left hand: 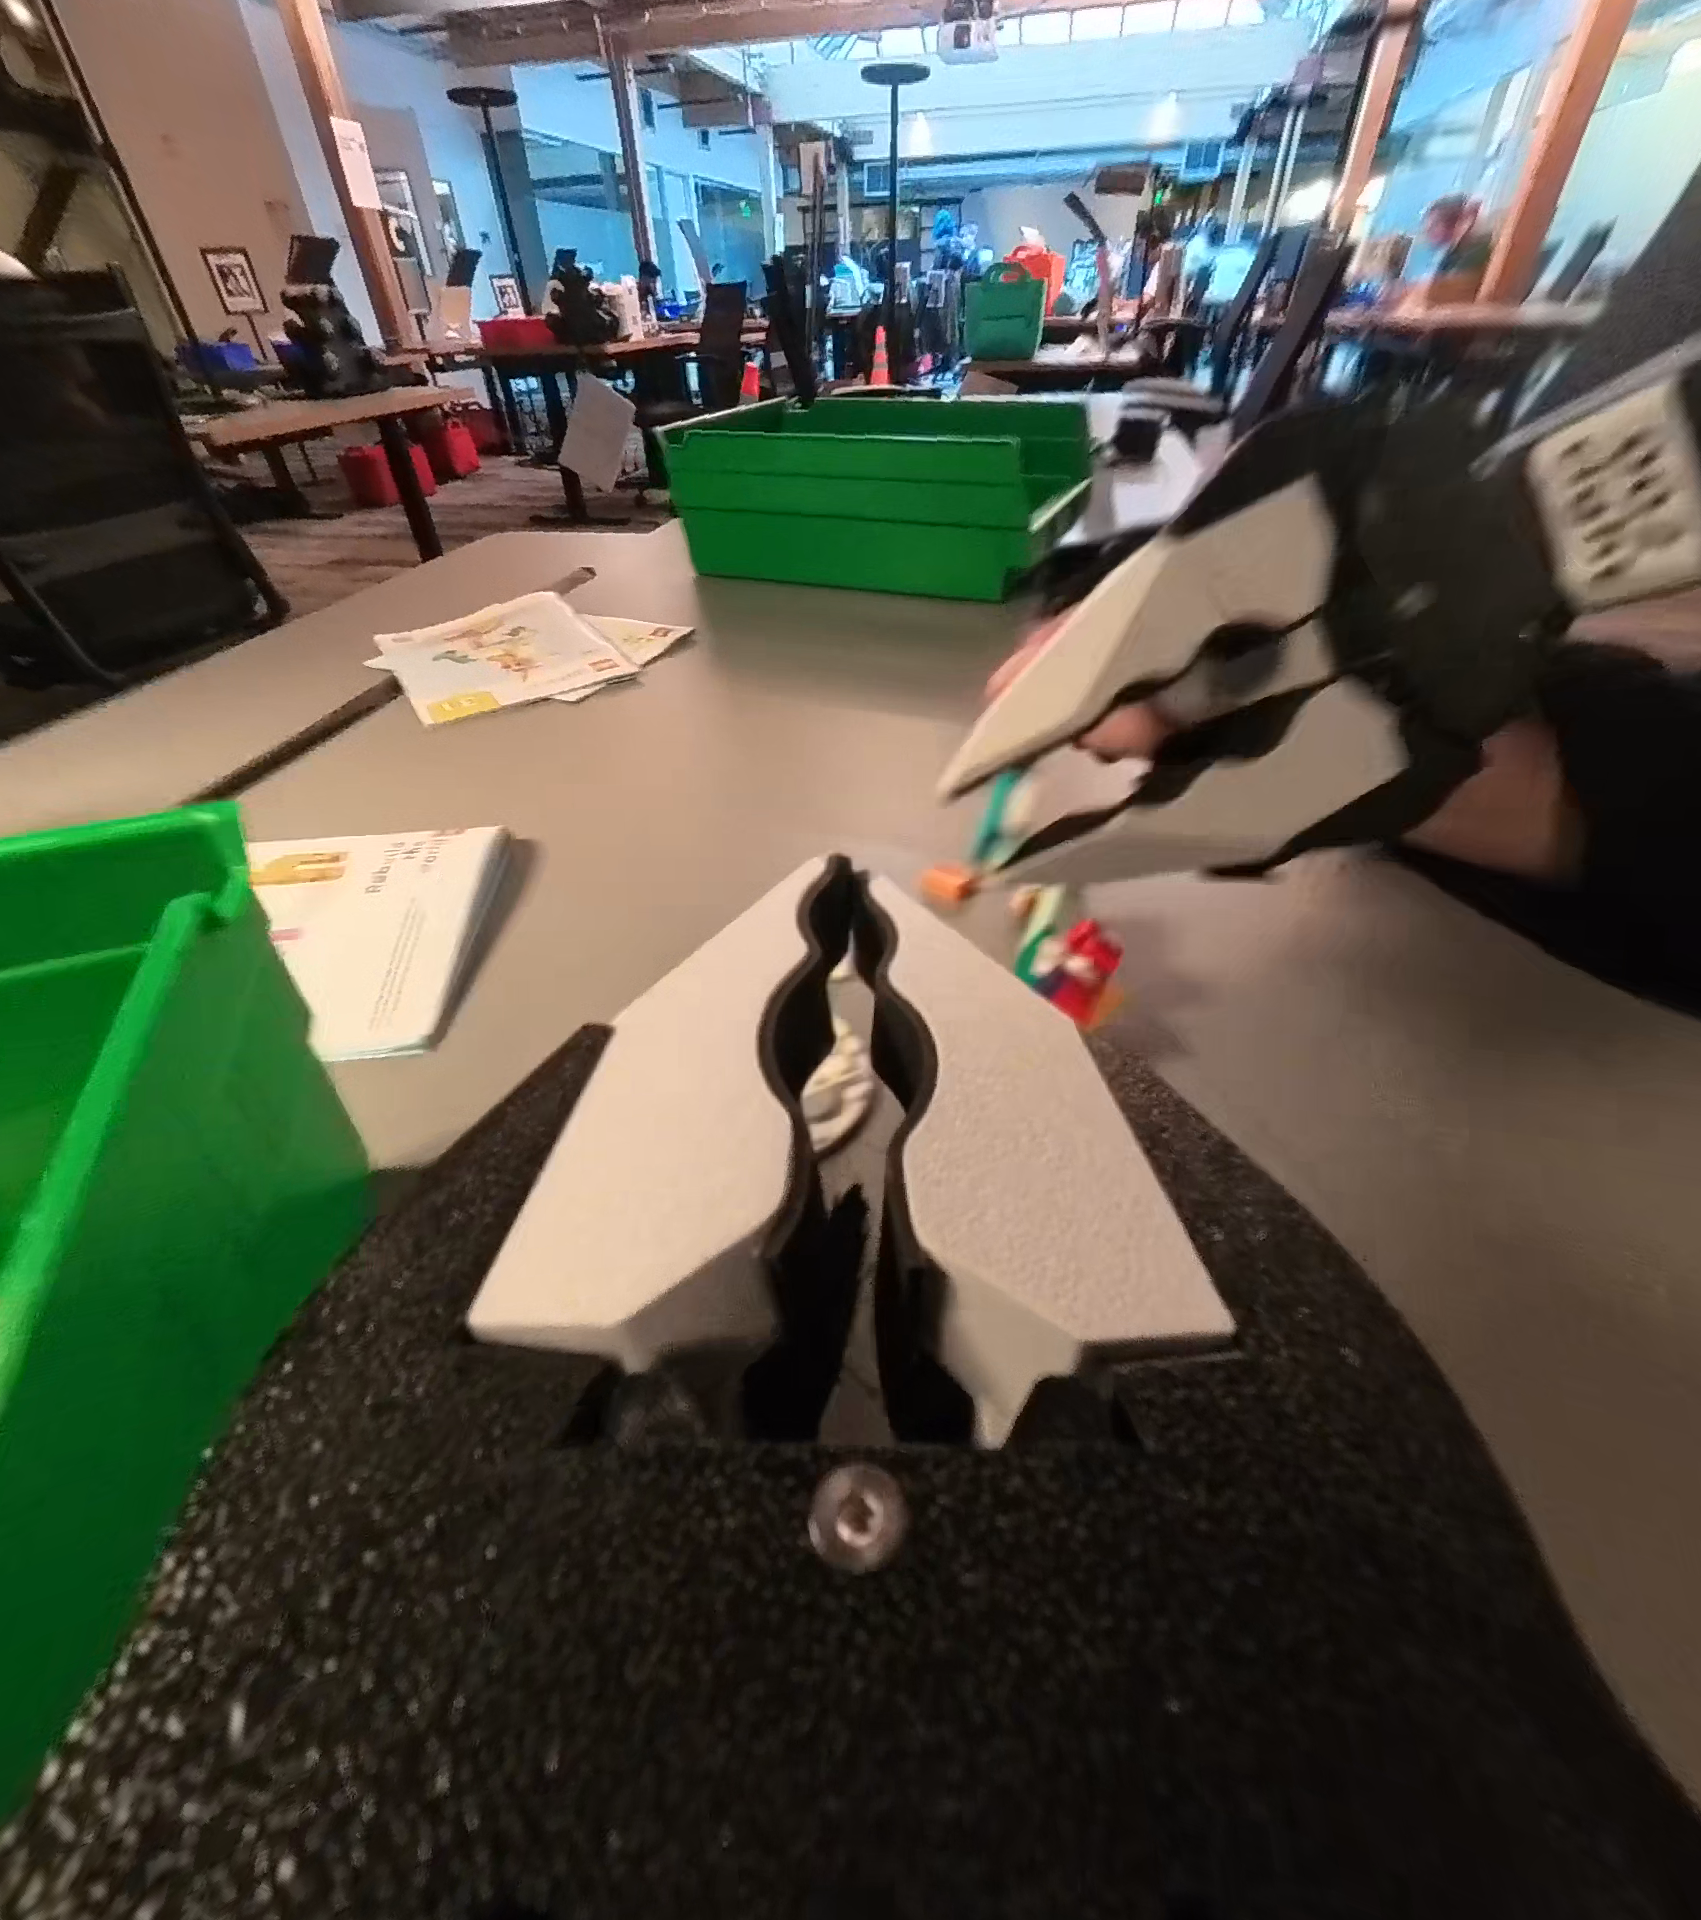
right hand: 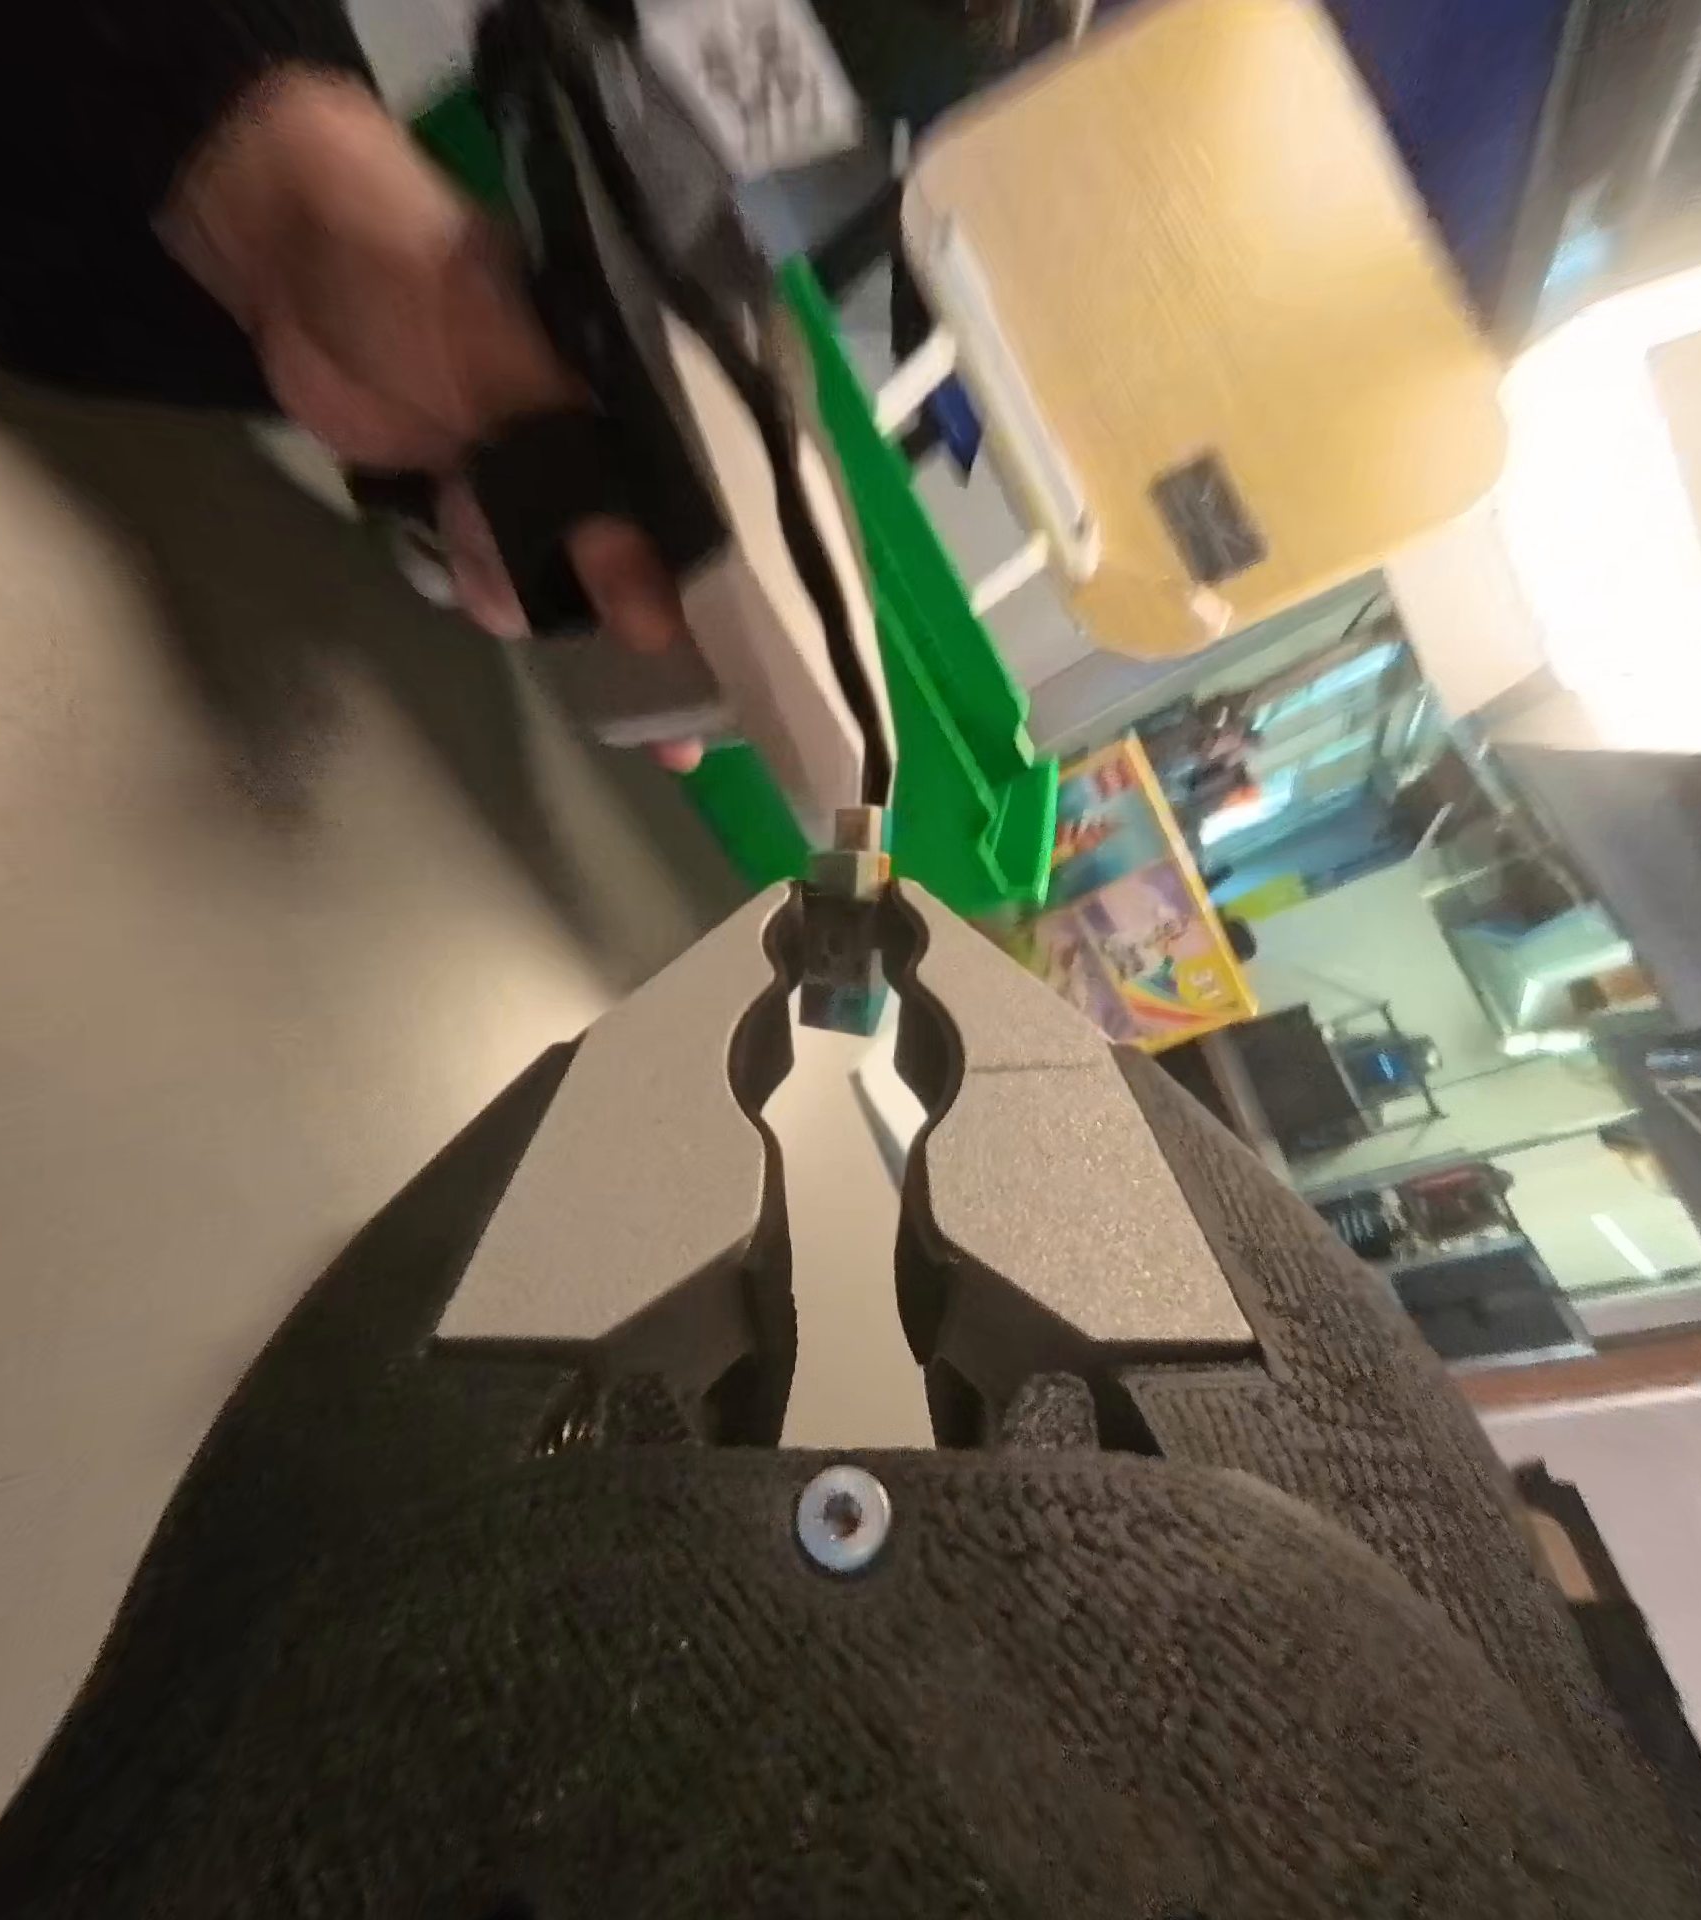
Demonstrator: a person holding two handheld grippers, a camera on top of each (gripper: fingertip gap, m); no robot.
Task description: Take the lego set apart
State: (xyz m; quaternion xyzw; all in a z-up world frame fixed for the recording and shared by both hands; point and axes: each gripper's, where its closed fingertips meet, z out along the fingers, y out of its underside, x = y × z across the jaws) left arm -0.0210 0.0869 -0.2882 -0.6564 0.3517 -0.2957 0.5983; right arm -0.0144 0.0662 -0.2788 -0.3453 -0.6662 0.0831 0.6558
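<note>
Right gripper [right hand: 841, 899] pinches a teal lego piece [right hand: 838, 977], long axis along its fingers, lifted above the grey table [left hand: 721, 748]. Left gripper [left hand: 841, 883] is pressed together, apparently empty, just beside it. Only left wrist view shows loose red-white bricks [left hand: 1074, 961] below the teal piece.

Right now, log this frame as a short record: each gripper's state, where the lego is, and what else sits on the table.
left gripper: shut, holds nothing visible
right gripper: shut on lego piece, teal and white, at the fingertips
loose lego: small red and white cluster on the grey table, beside the right gripper's tips
green bin: near left, beside a booklet
stacked green bins: far edge
leaflets: centre-left
image quality: motion blur, fine detail unclear
</note>
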